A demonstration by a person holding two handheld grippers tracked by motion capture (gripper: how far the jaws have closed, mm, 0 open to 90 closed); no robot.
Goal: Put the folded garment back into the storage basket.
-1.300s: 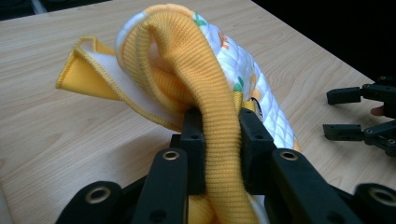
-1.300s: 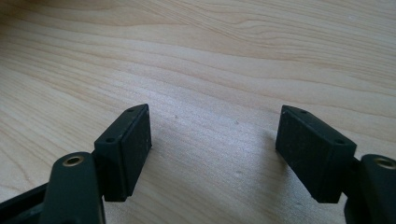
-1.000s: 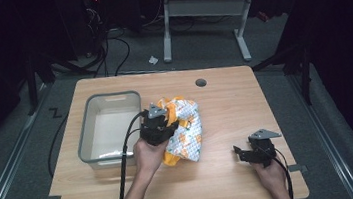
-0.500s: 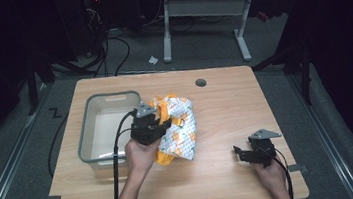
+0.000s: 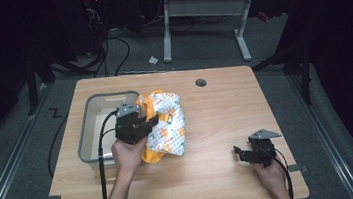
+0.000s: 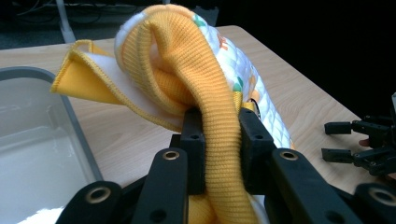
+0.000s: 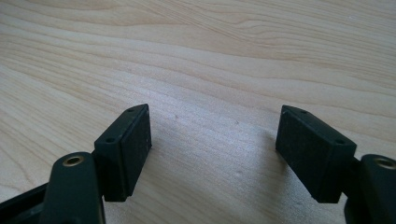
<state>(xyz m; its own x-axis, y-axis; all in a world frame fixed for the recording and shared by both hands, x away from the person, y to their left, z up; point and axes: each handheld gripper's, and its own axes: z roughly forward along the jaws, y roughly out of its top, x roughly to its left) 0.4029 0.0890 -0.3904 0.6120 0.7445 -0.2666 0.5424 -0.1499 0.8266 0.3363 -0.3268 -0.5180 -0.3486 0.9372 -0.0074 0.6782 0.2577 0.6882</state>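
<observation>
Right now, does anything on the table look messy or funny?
Yes: the orange-and-white patterned baby garment is crumpled, its ribbed orange edge pinched in the left gripper, beside the clear plastic bin. Nothing looks spilled or broken.

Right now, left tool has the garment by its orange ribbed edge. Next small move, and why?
Probably carry it on leftward over the grey bin: the left tool is shut on the garment, which hangs beside the bin's rim, while the right tool rests open on the table.

We see black left gripper [image 5: 143,125] and right gripper [image 5: 241,153], each with brass-ringed screw holes, trailing black cables, grey three-cornered plates.
</observation>
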